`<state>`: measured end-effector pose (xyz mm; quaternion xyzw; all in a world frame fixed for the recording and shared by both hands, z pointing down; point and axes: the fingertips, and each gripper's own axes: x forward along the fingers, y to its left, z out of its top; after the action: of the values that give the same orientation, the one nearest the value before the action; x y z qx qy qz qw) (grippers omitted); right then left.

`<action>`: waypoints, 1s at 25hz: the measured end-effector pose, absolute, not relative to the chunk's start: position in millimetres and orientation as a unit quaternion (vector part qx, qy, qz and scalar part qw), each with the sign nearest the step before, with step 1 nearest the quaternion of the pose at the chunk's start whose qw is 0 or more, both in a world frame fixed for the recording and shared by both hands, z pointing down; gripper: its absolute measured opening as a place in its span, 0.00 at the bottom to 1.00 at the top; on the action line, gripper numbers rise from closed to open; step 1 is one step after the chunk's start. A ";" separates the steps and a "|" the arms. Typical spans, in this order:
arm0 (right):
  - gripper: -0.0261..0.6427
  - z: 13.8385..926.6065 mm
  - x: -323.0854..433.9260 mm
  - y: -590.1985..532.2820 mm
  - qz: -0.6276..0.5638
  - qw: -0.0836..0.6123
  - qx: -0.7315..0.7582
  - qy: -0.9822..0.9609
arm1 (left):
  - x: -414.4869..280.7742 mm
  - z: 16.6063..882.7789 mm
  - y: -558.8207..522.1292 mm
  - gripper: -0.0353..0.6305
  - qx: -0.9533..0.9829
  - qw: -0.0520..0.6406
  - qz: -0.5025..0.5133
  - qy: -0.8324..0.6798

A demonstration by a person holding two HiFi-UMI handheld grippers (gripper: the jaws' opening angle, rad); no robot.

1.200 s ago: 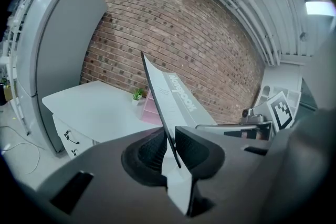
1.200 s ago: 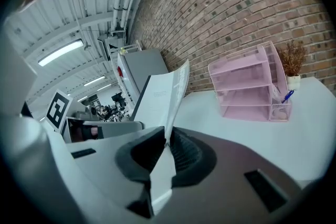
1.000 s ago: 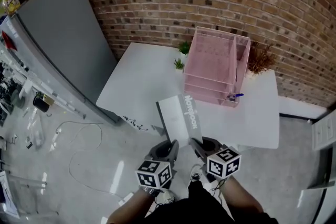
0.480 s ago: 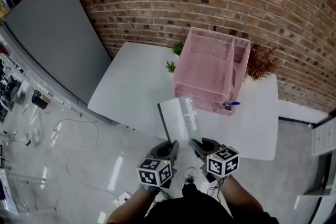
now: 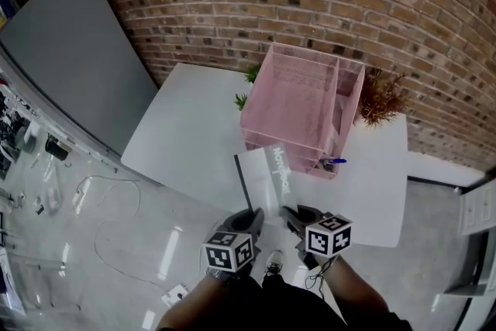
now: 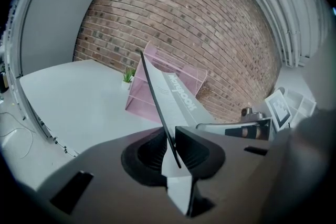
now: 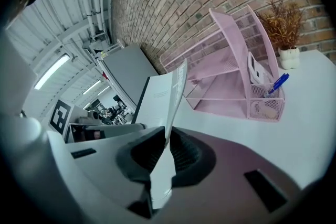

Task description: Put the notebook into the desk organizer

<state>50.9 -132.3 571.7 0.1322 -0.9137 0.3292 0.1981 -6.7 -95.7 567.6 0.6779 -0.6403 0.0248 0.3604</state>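
Head view: at lower centre, the left claw (image 5: 252,217) and right claw (image 5: 292,215) each pinch the near edge of a thin grey softcover notebook (image 5: 263,178). It seems to hang over the white tabletop (image 5: 186,128), just in front of the pink wire-mesh desk organizer (image 5: 298,108).

Left gripper view: at centre, the left claw (image 6: 170,150) is narrowly parted and clamps the notebook (image 6: 181,99).

Right gripper view: the right claw (image 7: 164,152) likewise grips the notebook (image 7: 160,97), with the desk organizer (image 7: 231,60) at upper right.

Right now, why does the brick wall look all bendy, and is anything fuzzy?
Left gripper view: the wide lens bows the brick wall and darkens the corners; the notebook goes soft nearest the camera. Right gripper view: same bowing, plus bright ceiling lights. Head view: the wall bends less, and the shiny floor shows pale glare streaks.
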 end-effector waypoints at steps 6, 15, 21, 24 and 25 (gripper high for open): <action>0.09 578.0 56.9 -144.1 0.351 0.196 0.140 -0.905 | -2.7 574.9 -109.5 0.13 0.683 0.371 0.034 -0.628; 0.08 585.6 60.2 -167.2 0.389 0.177 0.183 -0.885 | -4.7 581.0 -140.0 0.13 0.712 0.382 0.052 -0.586; 0.07 584.2 52.2 -187.6 0.424 0.140 0.225 -0.866 | -16.4 582.1 -166.5 0.15 0.742 0.378 0.071 -0.549; 0.07 582.3 47.4 -197.5 0.436 0.120 0.243 -0.858 | -21.3 579.8 -177.6 0.15 0.755 0.370 0.080 -0.536; 0.06 581.9 45.5 -200.0 0.439 0.115 0.249 -0.856 | -23.3 579.2 -180.7 0.15 0.759 0.368 0.083 -0.531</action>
<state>45.5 -200.0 581.9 0.2490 -0.8556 0.4390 0.1149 -23.3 -180.7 579.2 0.7587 -0.5313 0.0830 0.3678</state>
